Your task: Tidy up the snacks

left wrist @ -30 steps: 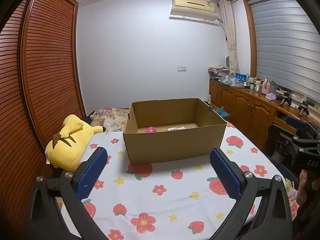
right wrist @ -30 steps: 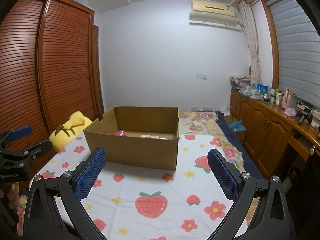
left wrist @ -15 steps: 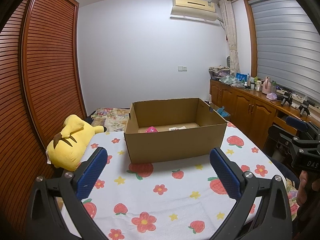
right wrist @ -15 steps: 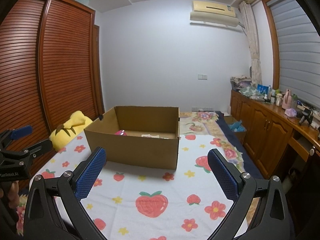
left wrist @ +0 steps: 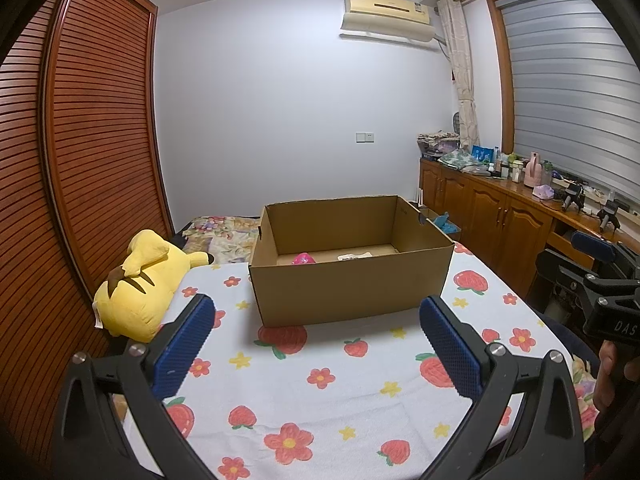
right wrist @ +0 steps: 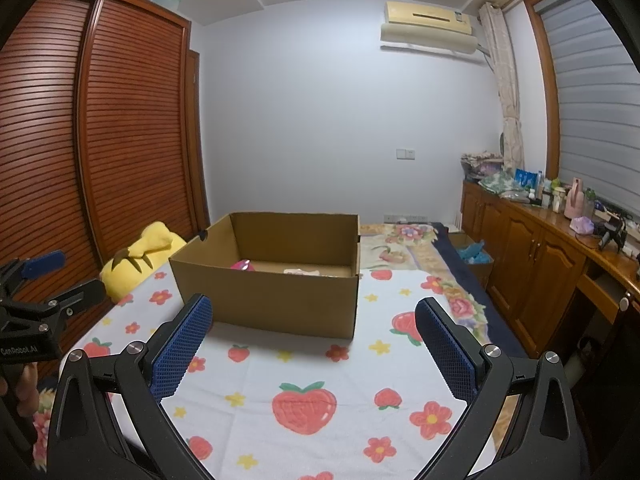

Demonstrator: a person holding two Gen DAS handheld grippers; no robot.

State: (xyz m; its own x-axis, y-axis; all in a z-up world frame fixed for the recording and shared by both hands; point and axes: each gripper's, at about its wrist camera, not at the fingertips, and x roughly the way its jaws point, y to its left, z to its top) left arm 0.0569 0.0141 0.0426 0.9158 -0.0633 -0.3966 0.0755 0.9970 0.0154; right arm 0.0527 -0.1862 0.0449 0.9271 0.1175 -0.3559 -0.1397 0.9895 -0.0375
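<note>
Grippers: we hold left point(left wrist: 316, 330) and right point(right wrist: 314, 330) level, low in frame, ribbed blue pads wide, empty, facing the rectangular cardboard box point(left wrist: 348, 284) mid-frame.

A white cloth point(left wrist: 320, 364) printed with strawberries and flowers covers the surface. An open cardboard box point(left wrist: 348, 288) sits directly on it — a yellow plush toy point(left wrist: 136, 288) lies at its left edge.
</note>
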